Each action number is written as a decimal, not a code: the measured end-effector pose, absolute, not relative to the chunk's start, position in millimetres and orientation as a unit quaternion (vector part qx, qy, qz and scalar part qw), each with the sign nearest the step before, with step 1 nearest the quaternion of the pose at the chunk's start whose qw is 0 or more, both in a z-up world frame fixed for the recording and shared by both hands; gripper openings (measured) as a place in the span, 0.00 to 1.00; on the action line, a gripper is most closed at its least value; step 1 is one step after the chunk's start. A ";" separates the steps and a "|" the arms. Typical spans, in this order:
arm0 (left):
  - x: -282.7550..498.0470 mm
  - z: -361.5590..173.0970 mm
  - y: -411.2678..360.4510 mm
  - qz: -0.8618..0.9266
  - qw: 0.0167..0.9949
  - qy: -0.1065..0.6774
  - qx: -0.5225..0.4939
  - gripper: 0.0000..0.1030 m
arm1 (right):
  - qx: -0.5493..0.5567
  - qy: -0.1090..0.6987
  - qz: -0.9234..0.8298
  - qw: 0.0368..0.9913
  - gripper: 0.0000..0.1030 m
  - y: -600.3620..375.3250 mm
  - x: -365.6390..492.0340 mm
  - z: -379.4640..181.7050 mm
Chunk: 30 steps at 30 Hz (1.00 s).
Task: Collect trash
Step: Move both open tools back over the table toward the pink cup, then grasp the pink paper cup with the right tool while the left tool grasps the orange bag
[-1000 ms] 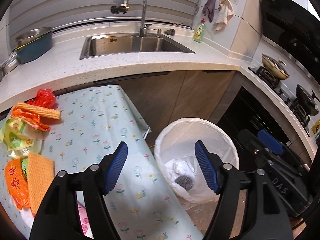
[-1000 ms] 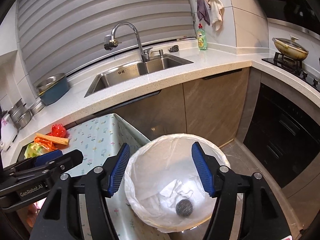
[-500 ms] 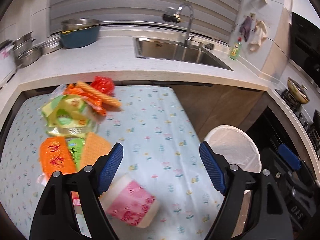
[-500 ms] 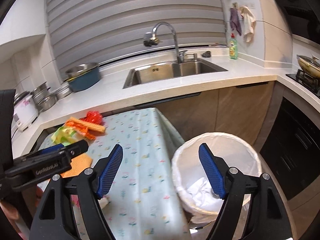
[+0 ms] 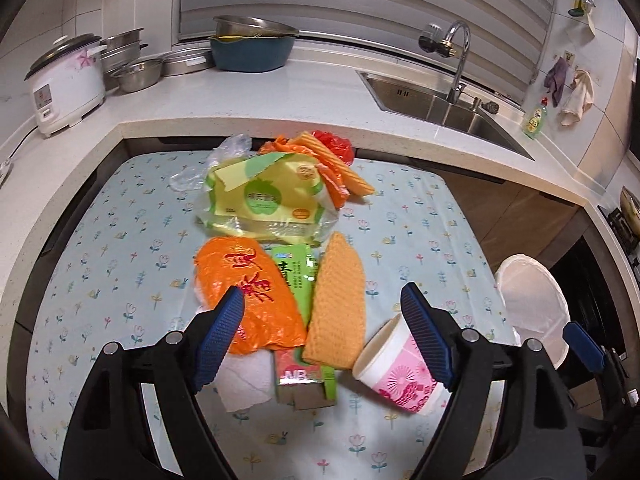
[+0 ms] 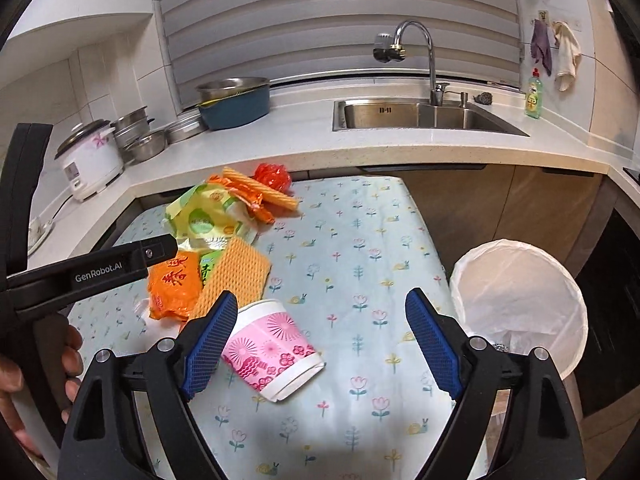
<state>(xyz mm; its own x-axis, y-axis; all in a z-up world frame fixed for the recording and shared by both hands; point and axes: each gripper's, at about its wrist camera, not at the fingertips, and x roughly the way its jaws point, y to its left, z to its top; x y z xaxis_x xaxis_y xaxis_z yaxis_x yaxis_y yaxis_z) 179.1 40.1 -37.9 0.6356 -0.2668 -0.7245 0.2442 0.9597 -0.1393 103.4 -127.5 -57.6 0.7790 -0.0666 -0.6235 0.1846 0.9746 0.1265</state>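
Observation:
Trash lies on the flowered tablecloth (image 5: 420, 216): a pink paper cup (image 5: 394, 368) on its side, an orange sponge cloth (image 5: 340, 300), an orange packet (image 5: 248, 296), a green box (image 5: 300, 320), a yellow-green bag (image 5: 264, 196) and white tissue (image 5: 244, 380). My left gripper (image 5: 322, 338) is open and empty above the orange packet, green box and cloth. My right gripper (image 6: 322, 346) is open and empty over the cup (image 6: 272, 350). The white-lined bin (image 6: 520, 300) stands right of the table, also in the left wrist view (image 5: 532, 304).
More wrappers and a red bag (image 5: 334, 146) lie at the table's far edge. The counter behind holds a rice cooker (image 5: 64, 80), steel bowls, a blue basin (image 5: 250, 50) and a sink (image 5: 436, 100). Cabinets and an oven are at right.
Both grippers have swung left, away from the bin and over the table. The trash pile and the pink cup now sit under them. Both stay open.

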 end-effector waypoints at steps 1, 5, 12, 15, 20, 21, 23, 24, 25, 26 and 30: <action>178.6 -39.7 45.3 -0.137 0.904 0.404 -0.014 0.74 | 0.089 0.329 -0.064 0.938 0.80 -122.9 104.9 -60.4; 179.2 -46.5 64.1 -0.123 0.904 0.408 -0.014 0.78 | 0.080 0.345 -0.055 0.934 0.81 -105.3 110.6 -72.3; 183.8 -57.9 89.8 -0.107 0.901 0.419 -0.027 0.84 | 0.058 0.370 -0.045 0.926 0.81 -81.5 126.6 -91.8; 187.7 -63.5 98.2 -0.101 0.899 0.425 -0.032 0.85 | 0.047 0.382 -0.044 0.922 0.81 -73.6 134.7 -100.9; 196.0 -76.9 107.1 -0.096 0.892 0.440 -0.037 0.86 | 0.029 0.400 -0.045 0.915 0.81 -62.2 147.3 -117.0; 197.7 -80.1 108.1 -0.095 0.890 0.444 -0.038 0.86 | 0.026 0.404 -0.046 0.913 0.81 -61.4 150.0 -120.6; 200.9 -86.6 109.4 -0.094 0.887 0.450 -0.039 0.86 | 0.023 0.412 -0.048 0.910 0.81 -59.9 154.3 -128.0; 202.4 -89.7 109.5 -0.094 0.885 0.454 -0.039 0.86 | 0.022 0.416 -0.049 0.908 0.81 -59.2 156.4 -132.0; 204.1 -92.9 109.3 -0.094 0.884 0.457 -0.038 0.86 | 0.021 0.419 -0.050 0.906 0.81 -59.5 158.9 -135.1; 206.0 -96.1 109.1 -0.094 0.882 0.460 -0.038 0.86 | 0.020 0.423 -0.051 0.904 0.81 -59.5 161.2 -138.3; 213.7 -108.8 104.9 -0.097 0.874 0.474 -0.040 0.86 | 0.013 0.429 -0.061 0.901 0.81 -60.5 169.0 -147.7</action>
<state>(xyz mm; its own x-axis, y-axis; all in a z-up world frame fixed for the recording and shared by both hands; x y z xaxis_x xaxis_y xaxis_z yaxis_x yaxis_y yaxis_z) 213.7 104.9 -108.8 0.5309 -0.2074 -0.8217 0.1323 0.9780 -0.1613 169.0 -60.5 -147.7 0.6241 -0.0983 -0.7751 0.1211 0.9922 -0.0284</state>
